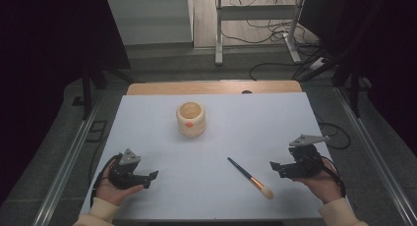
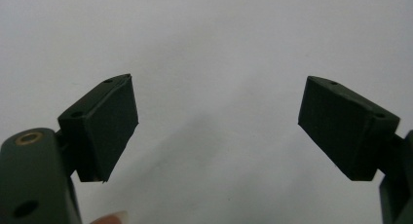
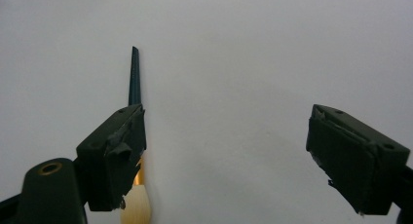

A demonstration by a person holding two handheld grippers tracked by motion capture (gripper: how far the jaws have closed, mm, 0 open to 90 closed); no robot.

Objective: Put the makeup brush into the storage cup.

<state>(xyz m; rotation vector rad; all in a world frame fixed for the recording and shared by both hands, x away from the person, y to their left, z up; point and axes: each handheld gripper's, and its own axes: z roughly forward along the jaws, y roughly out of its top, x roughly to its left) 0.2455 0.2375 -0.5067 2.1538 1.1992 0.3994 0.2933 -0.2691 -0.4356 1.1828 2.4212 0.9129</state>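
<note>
A makeup brush [image 1: 248,177] with a dark handle, gold ferrule and pale bristles lies flat on the white table [image 1: 211,152], bristles toward the near edge. Behind it stands a round cream-coloured wooden cup [image 1: 190,119] with an orange dot on its side. My right gripper [image 1: 275,167] is held open just right of the brush; in the right gripper view the brush [image 3: 135,87] runs up beside the left jaw, partly hidden by it. My left gripper [image 1: 151,179] rests at the near left, open, with bare table between its jaws [image 2: 216,131].
A wooden strip [image 1: 211,87] edges the table's far side. Beyond it are metal table legs [image 1: 219,34] and loose cables [image 1: 275,29] on the floor. Metal rails [image 1: 69,162] run along both sides of the table.
</note>
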